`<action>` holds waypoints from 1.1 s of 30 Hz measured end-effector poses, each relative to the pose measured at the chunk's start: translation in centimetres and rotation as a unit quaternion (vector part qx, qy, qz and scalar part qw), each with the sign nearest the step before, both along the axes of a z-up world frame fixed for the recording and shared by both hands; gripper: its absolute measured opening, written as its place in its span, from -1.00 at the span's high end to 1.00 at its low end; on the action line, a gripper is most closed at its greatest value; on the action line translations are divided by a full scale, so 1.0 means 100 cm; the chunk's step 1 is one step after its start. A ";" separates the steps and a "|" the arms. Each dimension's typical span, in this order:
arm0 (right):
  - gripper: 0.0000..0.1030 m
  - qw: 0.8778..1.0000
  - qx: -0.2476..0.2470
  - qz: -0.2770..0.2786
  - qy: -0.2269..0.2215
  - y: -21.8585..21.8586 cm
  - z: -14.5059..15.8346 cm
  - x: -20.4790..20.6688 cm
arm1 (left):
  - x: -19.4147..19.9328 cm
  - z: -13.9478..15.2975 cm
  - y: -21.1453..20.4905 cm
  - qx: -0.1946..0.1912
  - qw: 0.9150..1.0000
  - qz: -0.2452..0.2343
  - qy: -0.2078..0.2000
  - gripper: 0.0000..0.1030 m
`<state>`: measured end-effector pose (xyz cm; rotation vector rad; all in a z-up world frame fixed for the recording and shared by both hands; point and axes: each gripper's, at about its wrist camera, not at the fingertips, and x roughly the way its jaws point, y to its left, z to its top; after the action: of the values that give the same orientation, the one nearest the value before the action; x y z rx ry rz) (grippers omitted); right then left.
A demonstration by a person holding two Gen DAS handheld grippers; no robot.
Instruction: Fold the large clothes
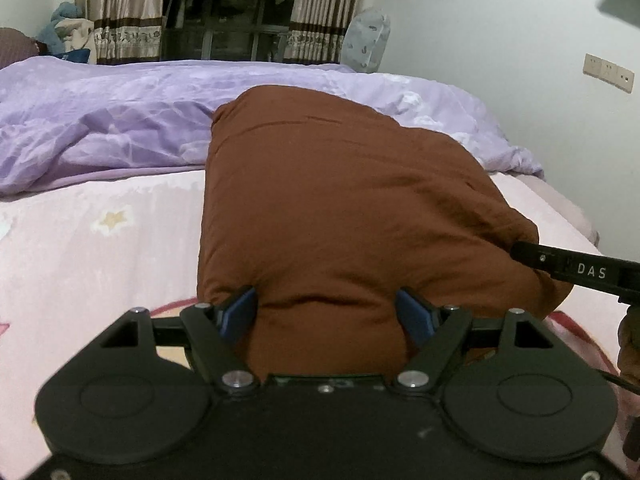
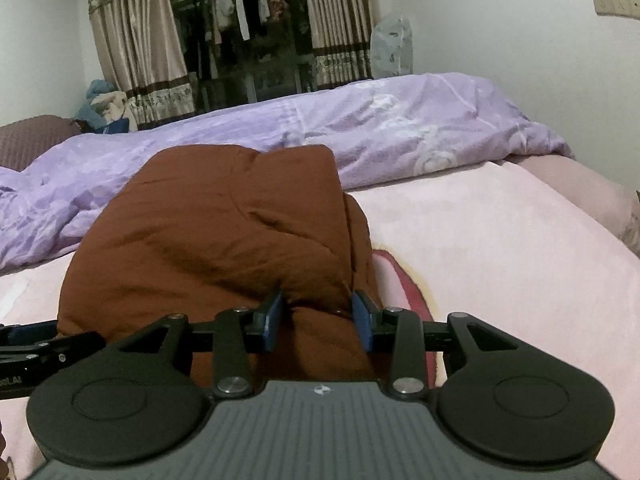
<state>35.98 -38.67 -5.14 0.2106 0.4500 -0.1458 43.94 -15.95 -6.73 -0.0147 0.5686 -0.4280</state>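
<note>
The brown padded coat [image 1: 340, 200] lies bundled on the pink bed sheet [image 1: 100, 240], near the bed's front edge, its far end against the purple quilt [image 1: 120, 120]. It looks soft, puffy and light, likely springing back after folding. Both the left tongs [image 1: 326, 312] and right tongs [image 2: 318, 320] grip thick bunches of its near hem; corners give the best hold.

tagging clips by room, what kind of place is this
Most likely a home bedroom. A bed with a pink star-print sheet and a rumpled purple duvet fills both views, with a brown padded garment lying on it. Behind, curtains frame a dark window with clothes hanging on a rail.
</note>
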 end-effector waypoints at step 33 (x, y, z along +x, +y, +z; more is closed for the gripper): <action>-0.15 0.997 0.056 0.005 -0.053 0.001 0.005 -0.047 | -0.042 -0.007 0.043 0.018 0.999 0.047 -0.004 -0.55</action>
<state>31.30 -38.62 -4.64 0.3239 0.3544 -0.0994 39.72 -11.70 -7.39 -0.0055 0.5649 -0.3257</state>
